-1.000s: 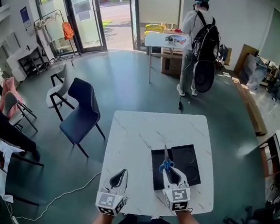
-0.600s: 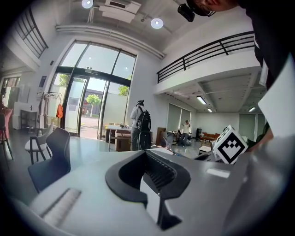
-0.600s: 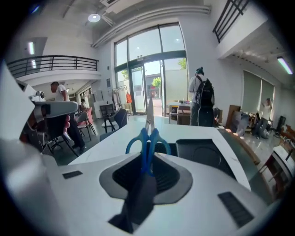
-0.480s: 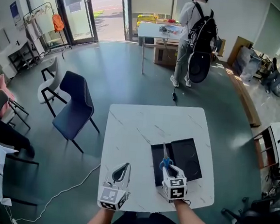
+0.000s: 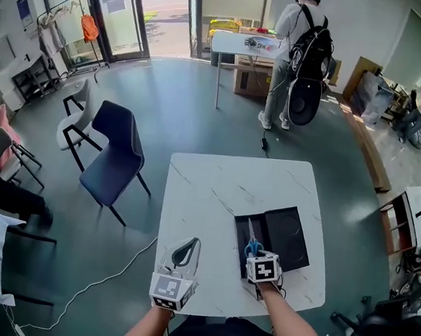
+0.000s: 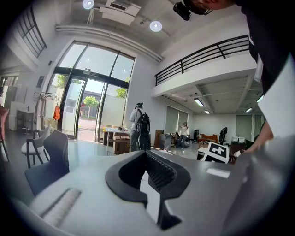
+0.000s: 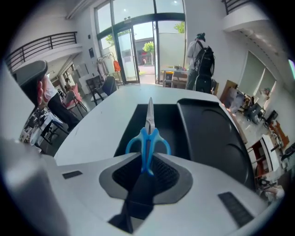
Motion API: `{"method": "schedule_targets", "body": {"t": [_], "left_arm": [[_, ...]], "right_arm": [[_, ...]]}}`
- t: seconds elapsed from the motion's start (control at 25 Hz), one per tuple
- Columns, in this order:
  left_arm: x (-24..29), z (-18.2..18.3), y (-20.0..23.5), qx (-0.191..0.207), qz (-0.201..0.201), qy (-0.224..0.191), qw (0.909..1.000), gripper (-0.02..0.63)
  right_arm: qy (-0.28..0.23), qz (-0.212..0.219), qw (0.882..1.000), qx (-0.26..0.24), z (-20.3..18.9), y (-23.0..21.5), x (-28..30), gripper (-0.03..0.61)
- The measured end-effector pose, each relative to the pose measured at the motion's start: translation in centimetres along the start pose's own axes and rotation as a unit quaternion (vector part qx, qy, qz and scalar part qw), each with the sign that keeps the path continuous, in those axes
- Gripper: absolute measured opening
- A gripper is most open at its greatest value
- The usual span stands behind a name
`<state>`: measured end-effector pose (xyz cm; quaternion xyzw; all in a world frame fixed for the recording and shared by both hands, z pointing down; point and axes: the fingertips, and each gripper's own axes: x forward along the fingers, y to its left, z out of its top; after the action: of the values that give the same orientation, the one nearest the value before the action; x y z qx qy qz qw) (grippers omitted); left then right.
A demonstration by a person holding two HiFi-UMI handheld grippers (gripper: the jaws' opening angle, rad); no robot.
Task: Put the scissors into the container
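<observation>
Blue-handled scissors (image 5: 251, 242) (image 7: 148, 136) are clamped by their handles in my right gripper (image 5: 256, 252) (image 7: 146, 167), blades pointing away from me. They hang over the narrow left compartment of the black container (image 5: 295, 241) (image 7: 216, 138) on the white table (image 5: 207, 207). My left gripper (image 5: 181, 257) (image 6: 150, 171) hovers over the table's near left part, its jaws together with nothing between them.
A dark blue chair (image 5: 113, 151) stands left of the table, with a white chair (image 5: 74, 119) behind it. A person with a backpack (image 5: 302, 58) stands at a far table (image 5: 240, 43). A cable (image 5: 105, 282) lies on the floor at the left.
My right gripper has drawn back toward me and lowered with the scissors over the container's left compartment. The head view has shifted slightly. The left gripper has barely moved.
</observation>
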<state>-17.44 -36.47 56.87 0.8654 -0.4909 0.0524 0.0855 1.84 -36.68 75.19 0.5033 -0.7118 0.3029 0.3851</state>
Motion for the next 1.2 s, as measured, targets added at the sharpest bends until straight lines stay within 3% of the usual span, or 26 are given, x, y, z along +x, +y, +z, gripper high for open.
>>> {"method": "schedule_targets", "body": {"t": [0.32,0.68,0.88,1.04,1.2], "left_arm": [[-0.8,-1.4,0.9,-0.010,-0.005,0.010,0.9999,0.006],[-1.2,-2.4,1.3,-0.012,0.001,0.019,0.9997,0.006],[-1.4,-2.4,1.4,-0.017,0.005,0.023,0.9996,0.006],[-1.5,-2.9,1.6,-0.021,0.013,0.029,0.9993,0.006],[-1.5,-3.0,1.6,-0.021,0.017,0.030,0.9992,0.006]], "right_arm": [[0.106,0.008,0.994,0.028,-2.3,0.5,2.5,0.077],[0.136,0.007,0.990,0.026,-2.5,0.4,4.4,0.078],[0.142,-0.006,0.989,0.025,-2.7,0.3,4.6,0.087],[0.137,-0.009,0.990,0.027,-2.5,0.6,3.9,0.137],[0.076,-0.011,0.997,0.021,0.1,0.7,1.9,0.140]]}}
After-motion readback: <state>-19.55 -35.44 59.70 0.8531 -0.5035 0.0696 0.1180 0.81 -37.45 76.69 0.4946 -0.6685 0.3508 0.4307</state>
